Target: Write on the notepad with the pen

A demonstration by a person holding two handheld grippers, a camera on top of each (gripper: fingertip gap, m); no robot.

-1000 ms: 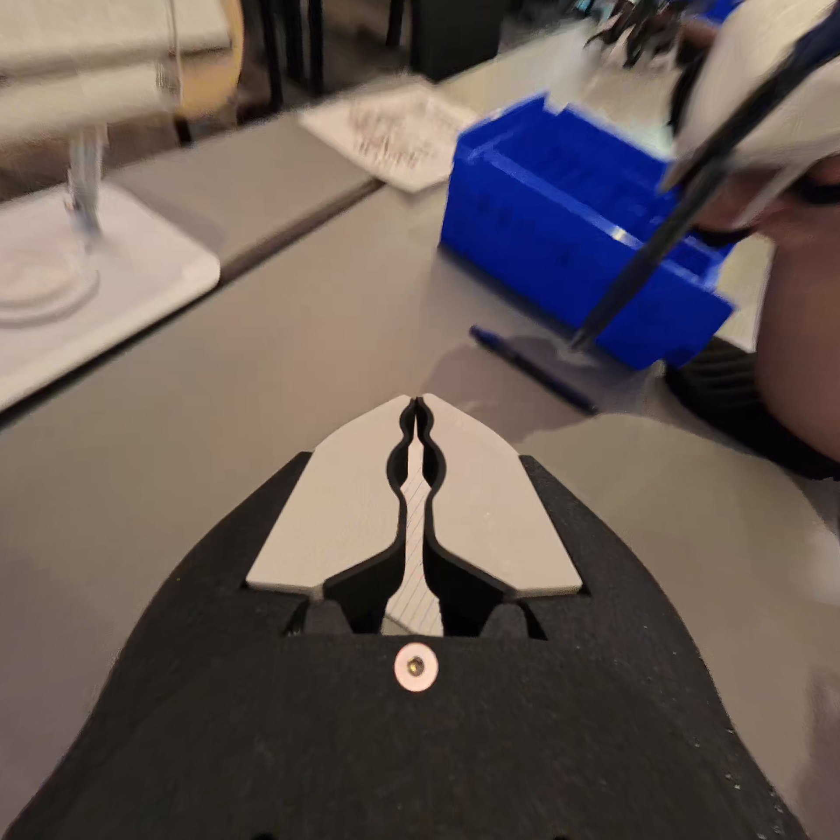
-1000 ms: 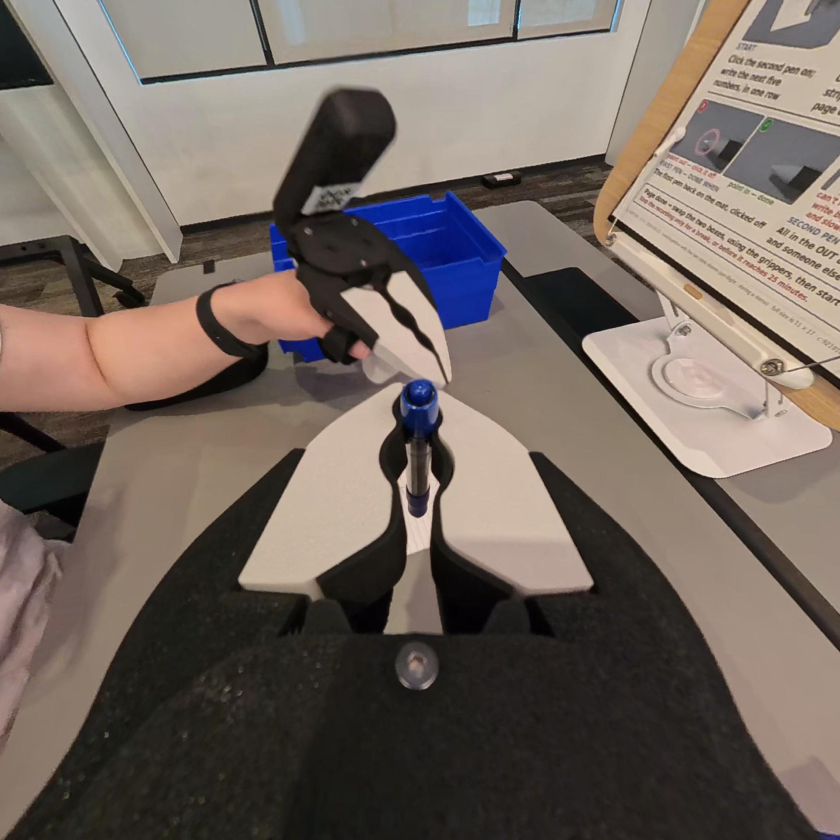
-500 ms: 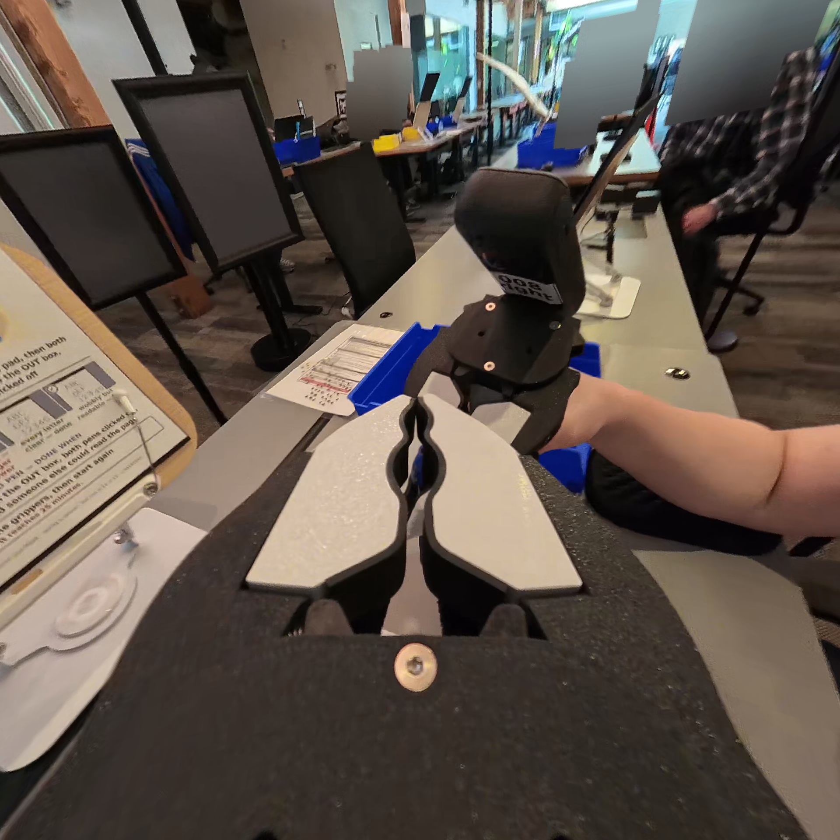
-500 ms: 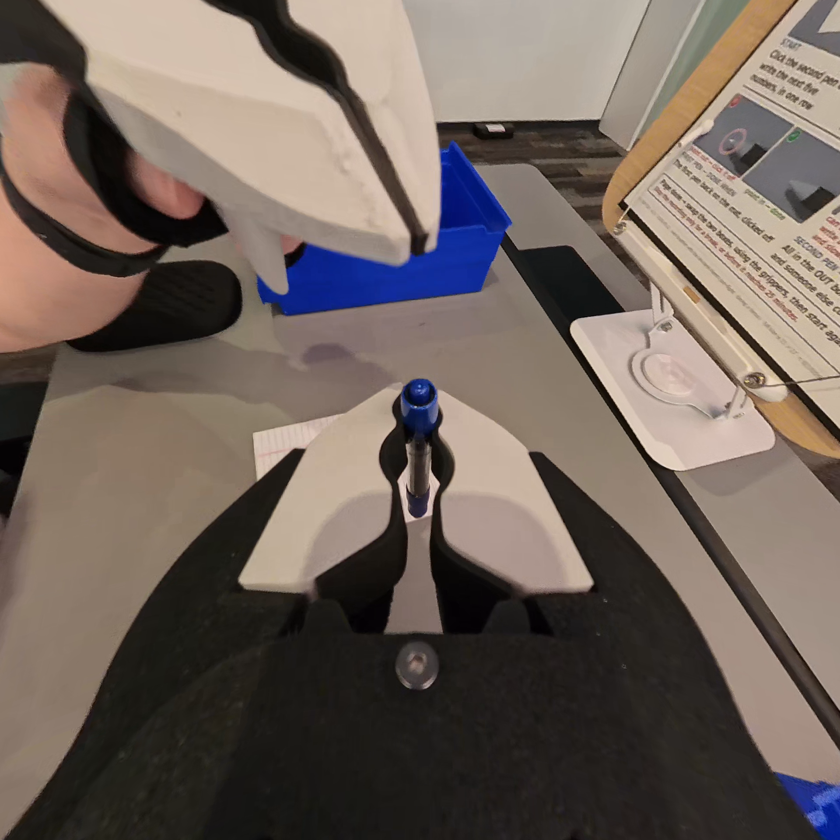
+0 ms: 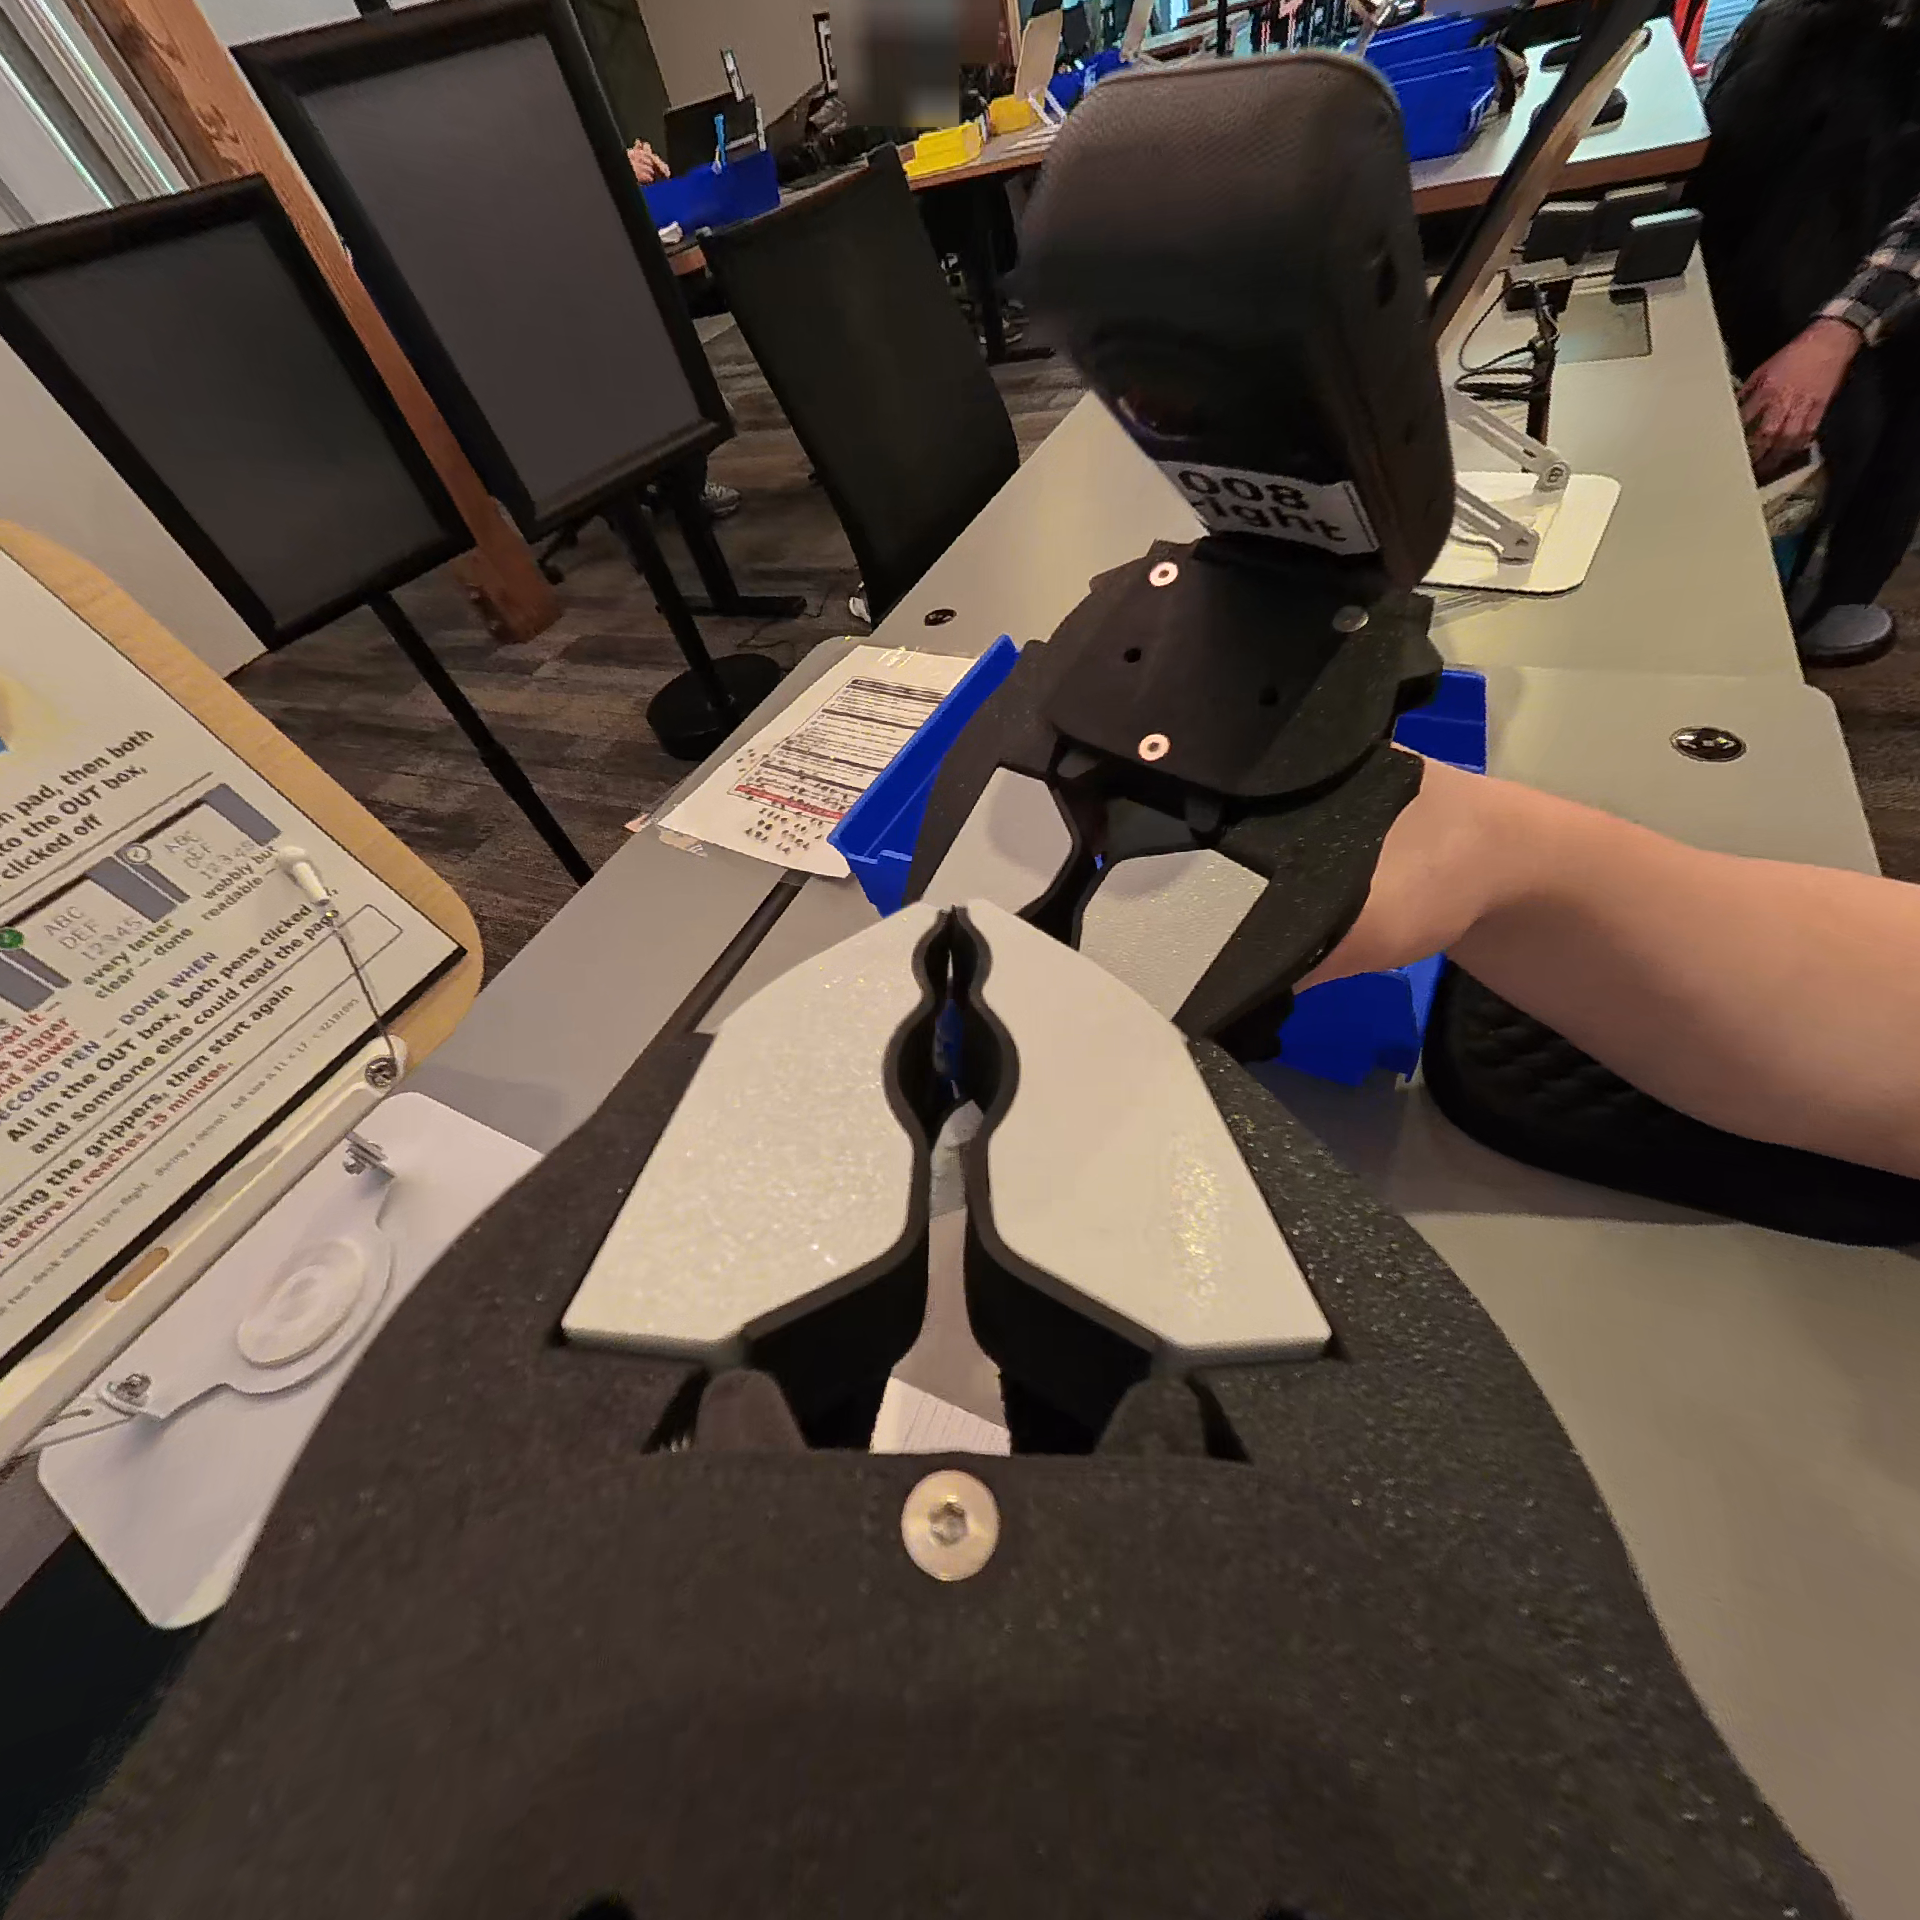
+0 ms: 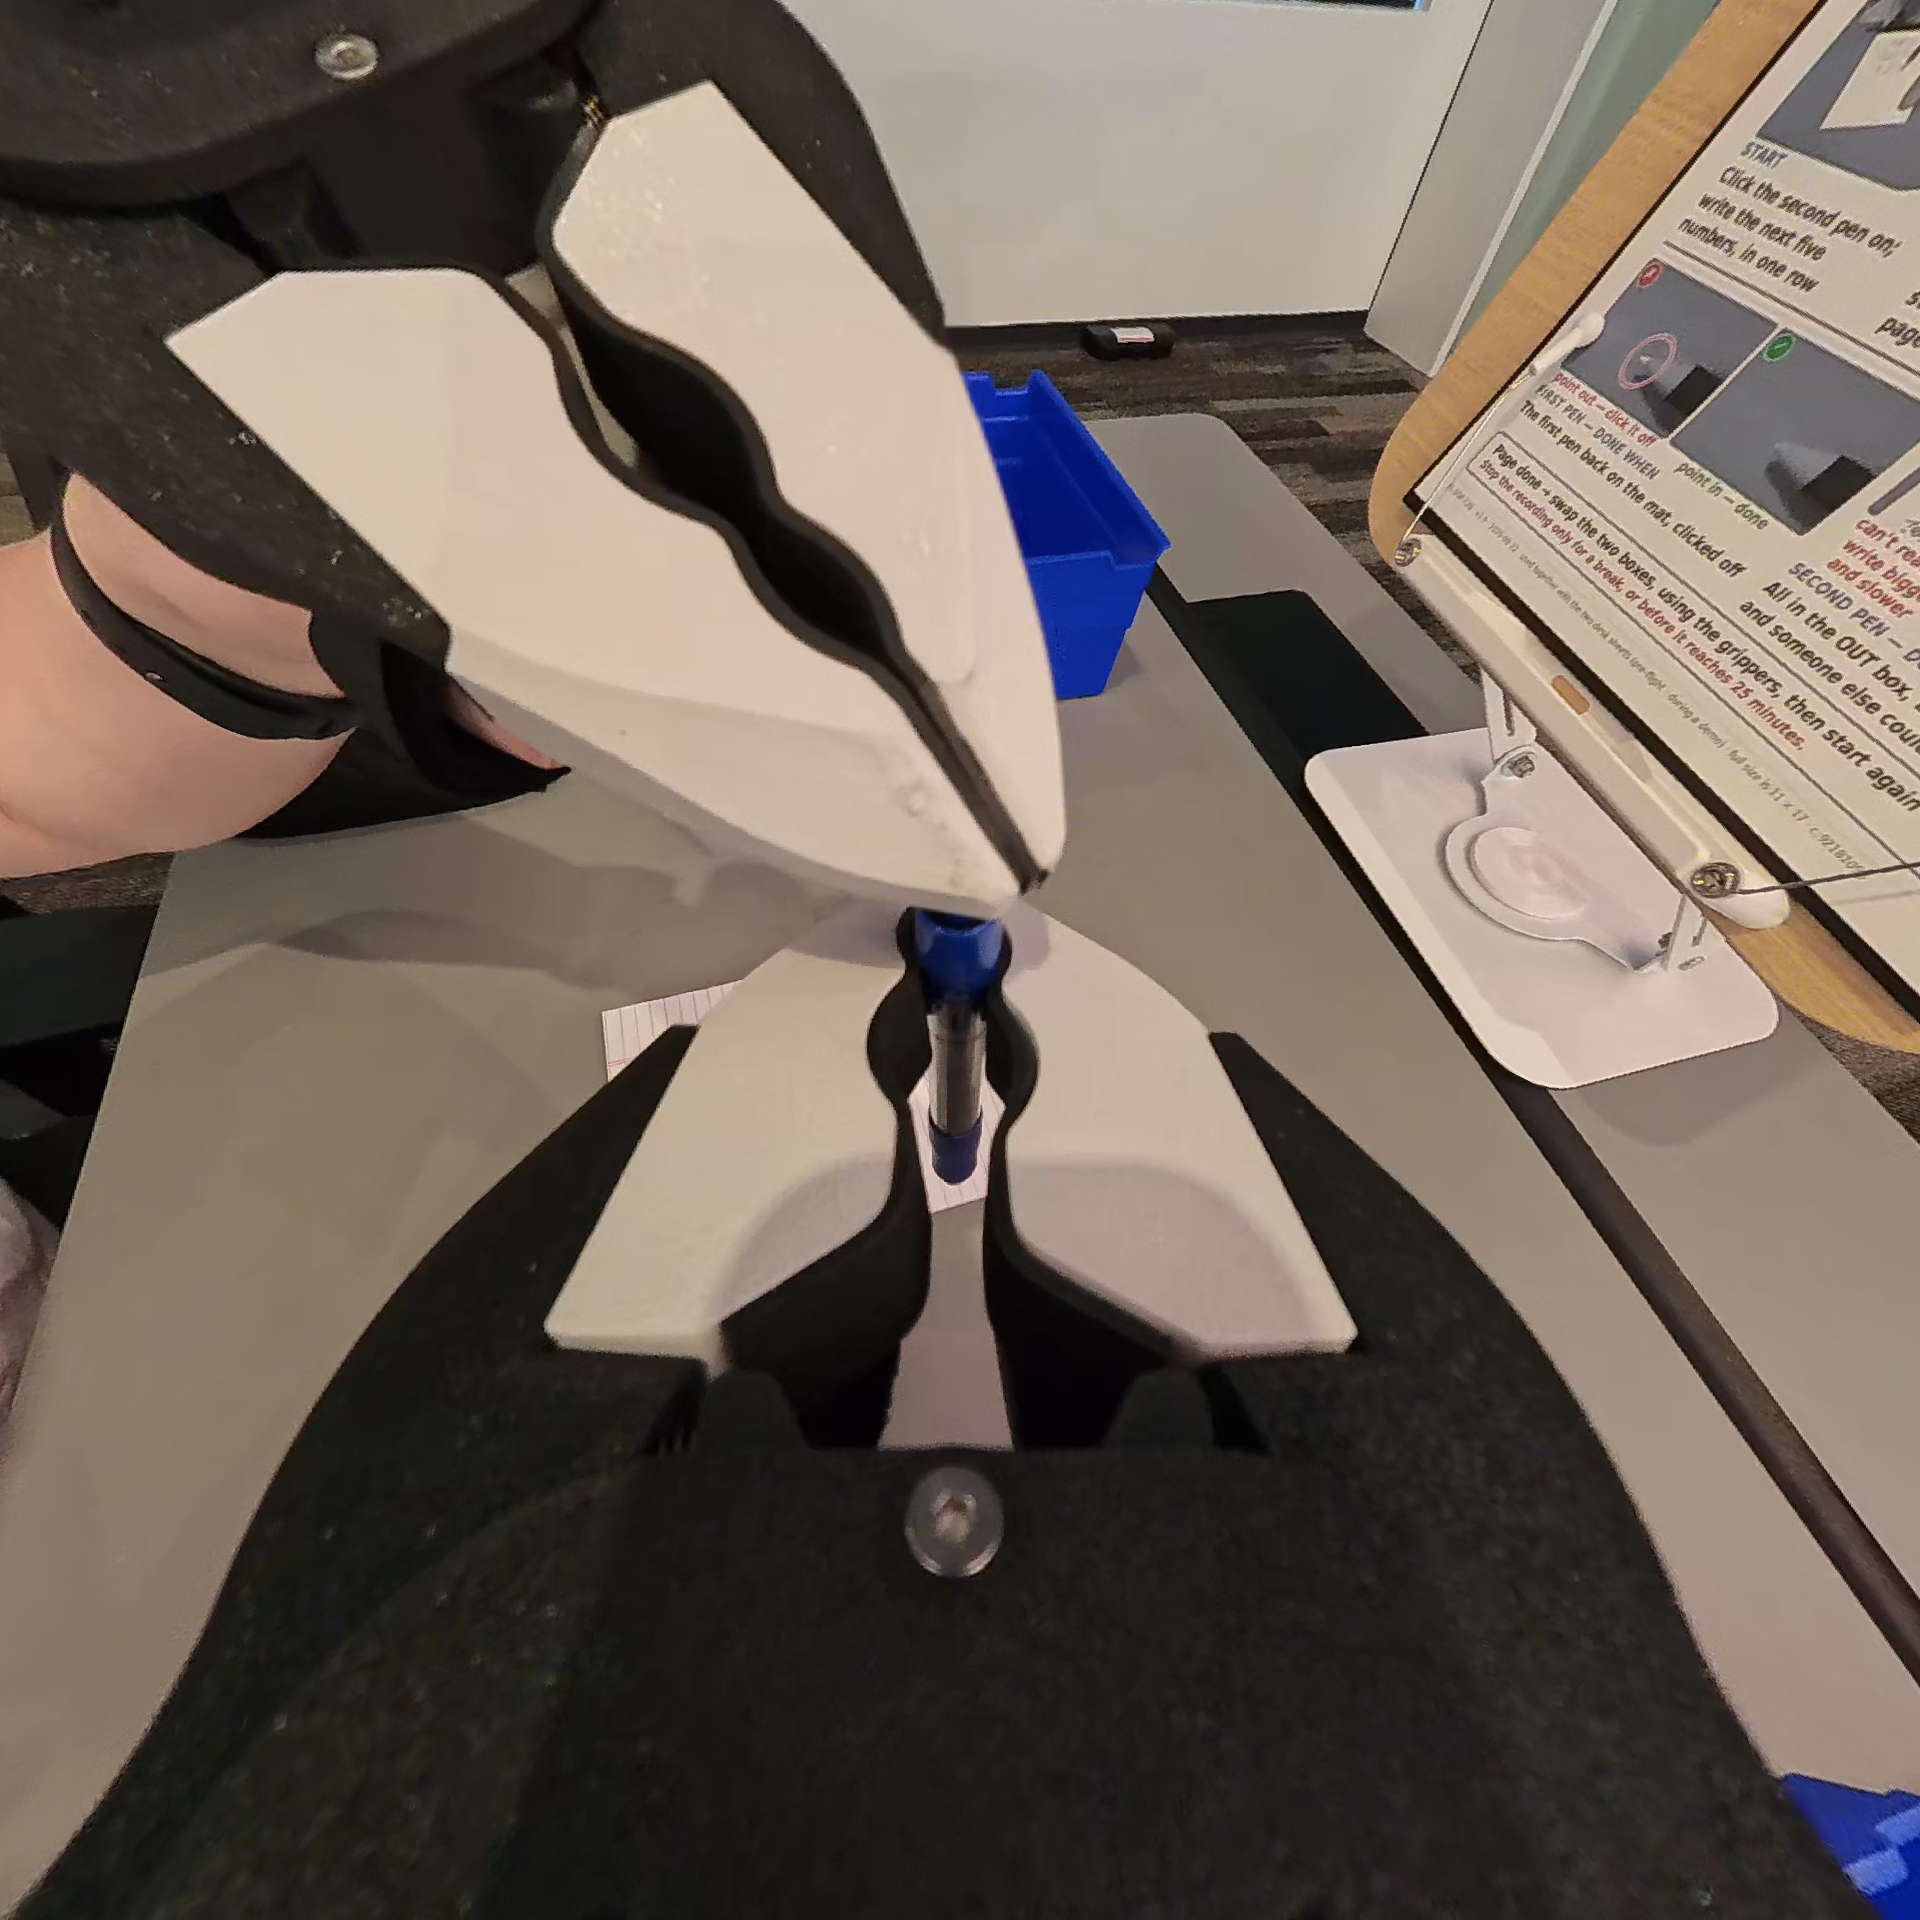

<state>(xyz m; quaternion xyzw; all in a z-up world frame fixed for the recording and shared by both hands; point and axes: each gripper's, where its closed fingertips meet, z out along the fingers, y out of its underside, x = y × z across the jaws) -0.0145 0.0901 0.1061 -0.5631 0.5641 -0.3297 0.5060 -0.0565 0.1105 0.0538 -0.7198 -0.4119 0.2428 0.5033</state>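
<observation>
Item: right hand-held gripper [image 6: 951,935], clenching the pen [image 6: 954,1060] upright, tip over the notepad [image 6: 665,1023] lying on the bench [image 6: 312,1039] directly beneath it.

Item: left hand-held gripper [image 6: 1023,878], clenched and empty, now coming down from a higher hover onto the pen's blue cap; probably clicking the point out before writing.

A grey worktop [image 5: 1621,1455] runs into the distance, joined by further desks in a row. To the left stand black framed boards on stands [image 5: 499,270], a wooden post [image 5: 343,312] and a black mesh chair [image 5: 873,364] over a dark patterned floor [image 5: 499,707]. In the right wrist view a white wall [image 6: 1143,156] closes the far side above dark flooring [image 6: 1268,384].
</observation>
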